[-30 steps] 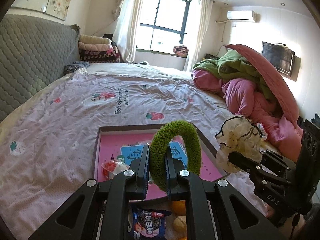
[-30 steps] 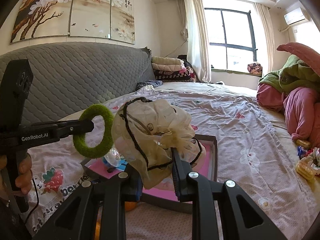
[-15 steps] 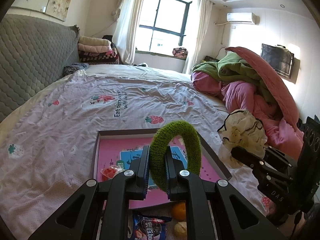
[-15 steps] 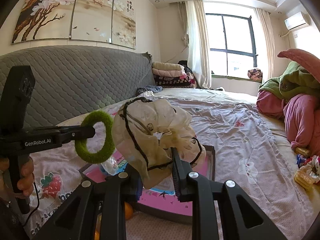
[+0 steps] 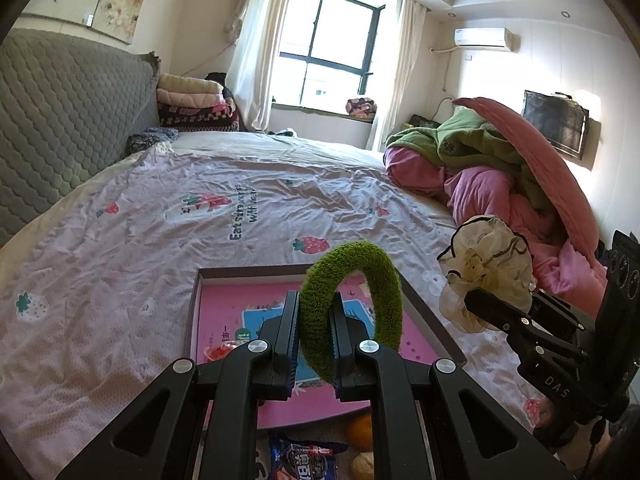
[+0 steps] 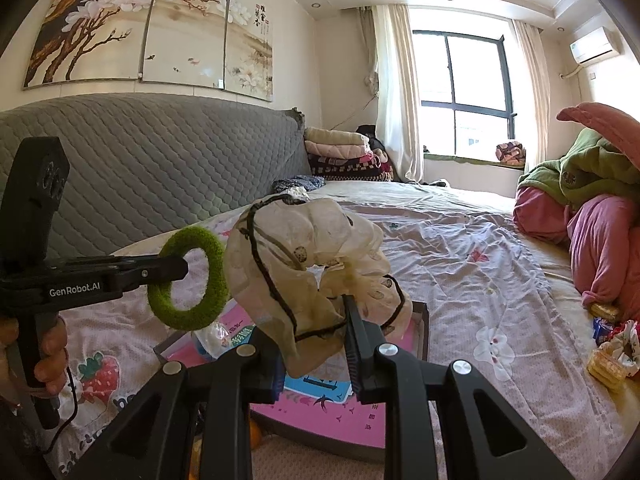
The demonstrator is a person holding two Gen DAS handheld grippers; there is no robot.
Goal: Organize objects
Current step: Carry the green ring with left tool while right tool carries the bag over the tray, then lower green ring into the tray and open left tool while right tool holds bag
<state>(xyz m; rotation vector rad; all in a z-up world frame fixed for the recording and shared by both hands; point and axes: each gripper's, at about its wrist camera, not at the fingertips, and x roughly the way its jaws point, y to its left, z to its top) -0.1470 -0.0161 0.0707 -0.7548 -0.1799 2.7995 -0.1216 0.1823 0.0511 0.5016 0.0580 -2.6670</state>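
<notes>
**Two hair ties held over the tray**

Lower each tie well inside the tray's (image 5: 434, 320) raised edge before letting go, one at a time, clear of the wrapped sweet already there. The left claw (image 5: 314, 344) pinches the green ring (image 5: 360, 280) upright, directly above the tray. The right claw (image 6: 316, 344) clamps the cream scrunchie (image 6: 304, 264), beside the tray's right edge.

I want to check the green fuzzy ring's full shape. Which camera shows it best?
The right wrist view: the green ring faces the camera, its hole and whole outline visible, pinched at one edge by the left claw. The left wrist view shows it edge-on, its lower part hidden between the fingers.
</notes>
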